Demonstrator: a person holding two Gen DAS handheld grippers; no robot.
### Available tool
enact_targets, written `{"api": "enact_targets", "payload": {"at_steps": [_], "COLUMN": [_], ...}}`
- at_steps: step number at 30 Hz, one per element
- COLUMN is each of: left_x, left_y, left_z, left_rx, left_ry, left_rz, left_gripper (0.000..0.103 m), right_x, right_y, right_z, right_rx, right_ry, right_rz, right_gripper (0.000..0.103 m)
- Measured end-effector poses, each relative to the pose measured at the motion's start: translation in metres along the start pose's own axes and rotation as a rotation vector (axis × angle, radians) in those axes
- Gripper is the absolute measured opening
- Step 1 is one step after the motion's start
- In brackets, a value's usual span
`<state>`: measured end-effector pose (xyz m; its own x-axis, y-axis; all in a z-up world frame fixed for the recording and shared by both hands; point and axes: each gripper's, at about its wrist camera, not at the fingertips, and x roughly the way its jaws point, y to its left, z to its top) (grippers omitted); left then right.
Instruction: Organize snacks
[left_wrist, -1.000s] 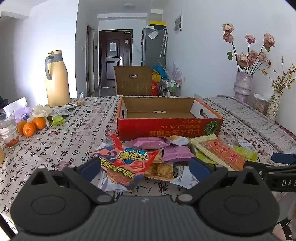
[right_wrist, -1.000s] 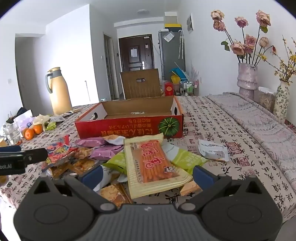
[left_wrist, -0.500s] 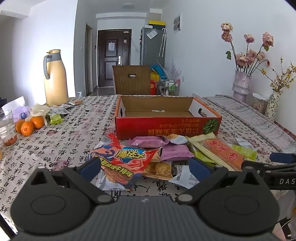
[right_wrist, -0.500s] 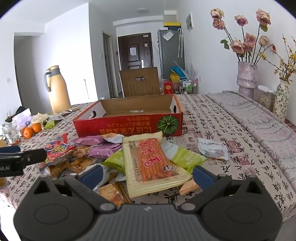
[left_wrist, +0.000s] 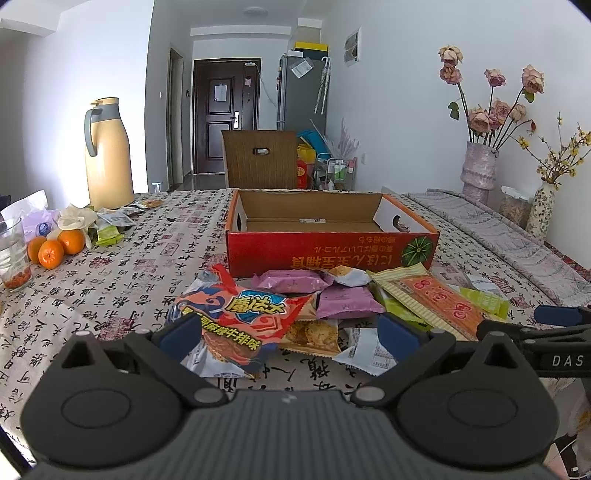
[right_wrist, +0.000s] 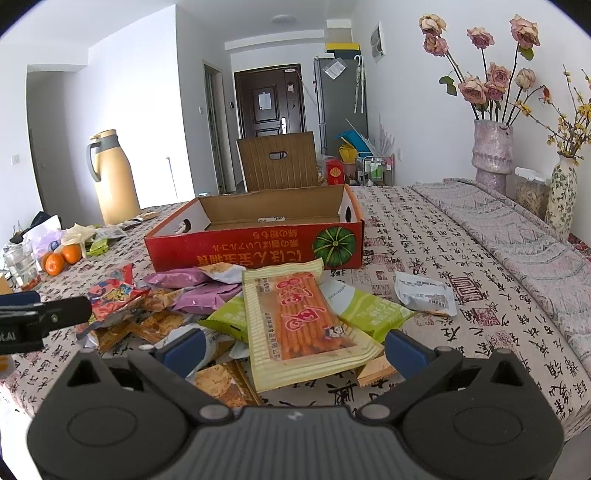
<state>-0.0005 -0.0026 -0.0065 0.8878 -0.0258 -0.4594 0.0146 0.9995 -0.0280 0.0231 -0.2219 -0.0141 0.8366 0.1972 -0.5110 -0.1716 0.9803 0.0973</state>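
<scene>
Left gripper (left_wrist: 288, 334) spread wide over orange noodle packet (left_wrist: 240, 321); right gripper (right_wrist: 295, 347) spread wide around yellow biscuit-stick pack (right_wrist: 303, 325). Beyond, loose snack pile, then empty red box (left_wrist: 328, 247) on patterned tablecloth (left_wrist: 110, 288).

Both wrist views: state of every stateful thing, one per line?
Red cardboard box: open, nothing visible inside.
Left gripper: open, holding nothing.
Right gripper: open, holding nothing.
Long yellow-orange biscuit-stick packet: sealed, lying atop the pile.
Red-blue noodle snack bag: sealed, crumpled.
Yellow thermos jug: upright, lid closed.
Dark door: shut.
</scene>
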Motion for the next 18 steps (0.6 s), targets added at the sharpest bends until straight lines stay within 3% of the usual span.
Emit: {"api": "enact_targets", "payload": {"at_steps": [18], "left_x": [0.0004], "left_y": [0.0001], "left_z": [-0.0023], "left_rx": [0.0], "left_ry": [-0.005], "left_rz": [0.004], "left_gripper": [0.103], "right_x": [0.0008], "right_y": [-0.0007], "right_z": [-0.0027], "right_rx": [-0.005], "right_ry": [0.0], "right_rz": [0.0], "right_gripper": [0.103]}}
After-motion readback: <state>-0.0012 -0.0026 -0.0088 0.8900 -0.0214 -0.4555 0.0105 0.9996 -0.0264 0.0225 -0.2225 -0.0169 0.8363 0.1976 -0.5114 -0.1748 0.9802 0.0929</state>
